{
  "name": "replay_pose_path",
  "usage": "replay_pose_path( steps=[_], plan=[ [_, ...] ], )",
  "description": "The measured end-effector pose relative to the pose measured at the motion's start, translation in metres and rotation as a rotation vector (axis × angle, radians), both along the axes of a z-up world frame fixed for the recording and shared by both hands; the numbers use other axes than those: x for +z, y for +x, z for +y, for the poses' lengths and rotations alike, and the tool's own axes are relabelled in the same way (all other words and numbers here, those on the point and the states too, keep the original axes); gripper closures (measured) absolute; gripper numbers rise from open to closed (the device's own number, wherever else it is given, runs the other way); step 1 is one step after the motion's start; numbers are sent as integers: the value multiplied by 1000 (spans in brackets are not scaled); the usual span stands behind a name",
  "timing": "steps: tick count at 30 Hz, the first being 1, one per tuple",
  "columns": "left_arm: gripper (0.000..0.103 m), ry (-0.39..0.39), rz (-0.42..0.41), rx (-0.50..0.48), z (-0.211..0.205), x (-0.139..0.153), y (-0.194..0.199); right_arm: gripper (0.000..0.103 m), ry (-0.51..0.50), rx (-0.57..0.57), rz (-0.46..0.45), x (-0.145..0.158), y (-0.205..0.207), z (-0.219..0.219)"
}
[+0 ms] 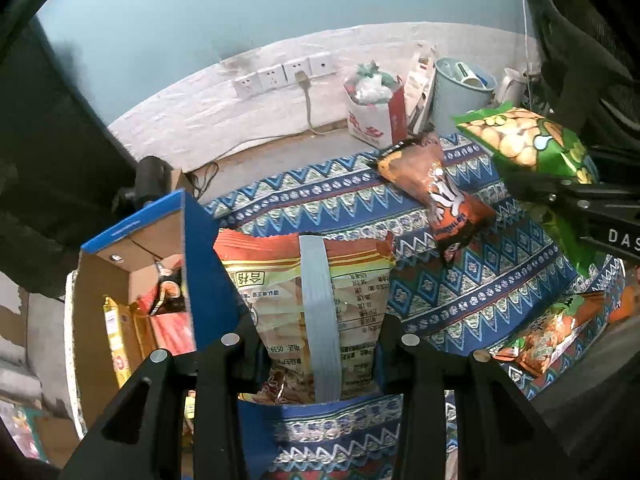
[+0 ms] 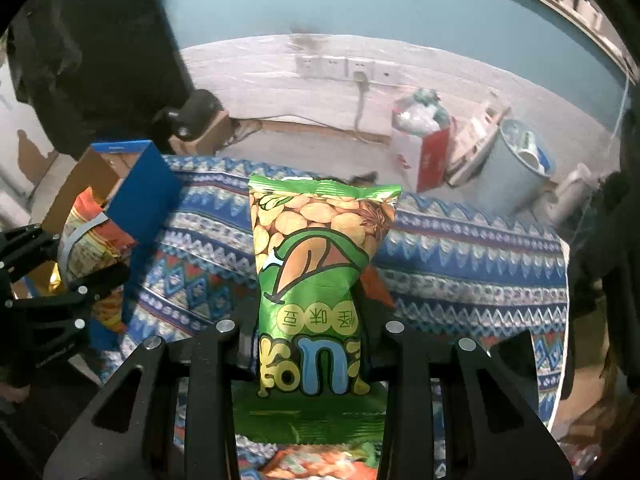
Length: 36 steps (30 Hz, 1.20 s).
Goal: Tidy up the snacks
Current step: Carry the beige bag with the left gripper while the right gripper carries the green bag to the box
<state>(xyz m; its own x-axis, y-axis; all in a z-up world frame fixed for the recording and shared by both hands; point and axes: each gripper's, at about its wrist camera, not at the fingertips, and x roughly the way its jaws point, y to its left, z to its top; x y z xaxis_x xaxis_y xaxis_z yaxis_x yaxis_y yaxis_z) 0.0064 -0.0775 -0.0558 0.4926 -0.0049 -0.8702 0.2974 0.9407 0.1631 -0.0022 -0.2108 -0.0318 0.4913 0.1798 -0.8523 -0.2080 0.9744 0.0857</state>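
Both your grippers hold snack bags above the patterned bench.

Your left gripper (image 1: pixel 316 344) fingers clamp the orange bag (image 1: pixel 316 280) beside the blue box (image 1: pixel 160 280); your right gripper (image 2: pixel 308 336) fingers pinch the green bag (image 2: pixel 316 264).

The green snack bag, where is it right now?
The green snack bag is clamped in the right gripper, lifted above the patterned cloth, to the right of the blue cardboard box.
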Motion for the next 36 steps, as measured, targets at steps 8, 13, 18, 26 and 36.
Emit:
replay_pose_path(
  steps=[8, 13, 18, 26, 36],
  plan=[
    [64, -4, -47, 33, 31, 15, -1, 70, 27, 67, -12, 11, 13, 41],
    [64, -21, -51, 73, 59, 17, 0, 70, 29, 107, -16, 15, 19, 68],
    [64, -44, -45, 123, 90, 16, 0, 70, 36, 148, -3, 13, 28, 96],
    [64, -64, -44, 197, 134, 13, 2, 70, 41, 214, 19, 7, 45, 145],
    [64, -91, -23, 299, 193, 3, 3, 70, 47, 281, 34, 3, 61, 208]
  ],
)
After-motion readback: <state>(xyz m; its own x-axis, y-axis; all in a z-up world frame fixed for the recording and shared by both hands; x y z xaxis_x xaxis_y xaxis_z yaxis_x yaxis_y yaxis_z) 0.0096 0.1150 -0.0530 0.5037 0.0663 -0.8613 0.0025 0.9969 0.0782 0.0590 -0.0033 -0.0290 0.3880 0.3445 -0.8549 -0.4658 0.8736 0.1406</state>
